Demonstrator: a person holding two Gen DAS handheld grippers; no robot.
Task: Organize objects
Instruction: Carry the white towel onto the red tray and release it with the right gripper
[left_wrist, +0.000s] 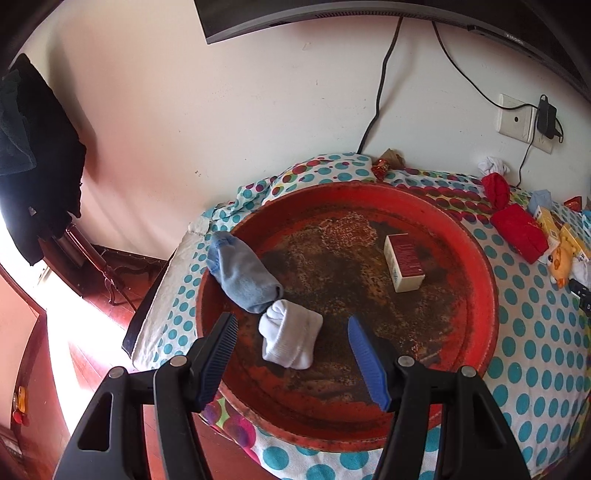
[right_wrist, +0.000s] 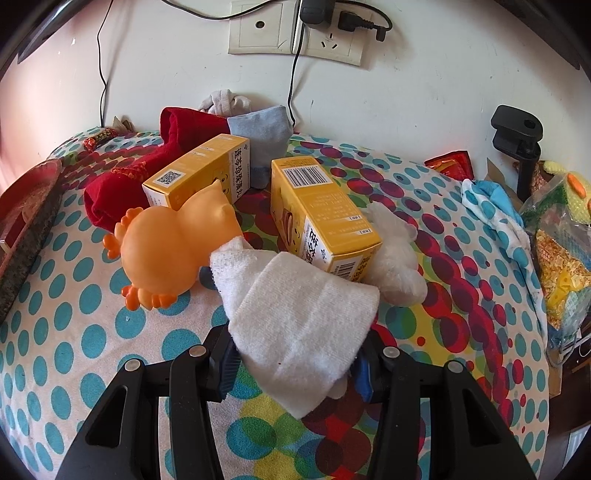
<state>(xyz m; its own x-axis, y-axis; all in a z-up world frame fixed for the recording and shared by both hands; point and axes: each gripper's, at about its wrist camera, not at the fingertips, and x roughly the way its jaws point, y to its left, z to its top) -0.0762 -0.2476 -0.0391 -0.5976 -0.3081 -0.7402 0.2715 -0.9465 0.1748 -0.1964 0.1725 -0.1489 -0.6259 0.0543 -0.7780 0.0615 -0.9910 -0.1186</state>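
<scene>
Clamping white sock (right_wrist: 295, 325) in right gripper (right_wrist: 295, 365) (draped forward), left gripper (left_wrist: 291, 325) wide

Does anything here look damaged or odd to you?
Yes: the round red metal tray has its paint worn away to dark, rusty patches across its floor. A rolled white sock, a rolled grey-blue sock and a small cream-and-red box lie on it.
</scene>
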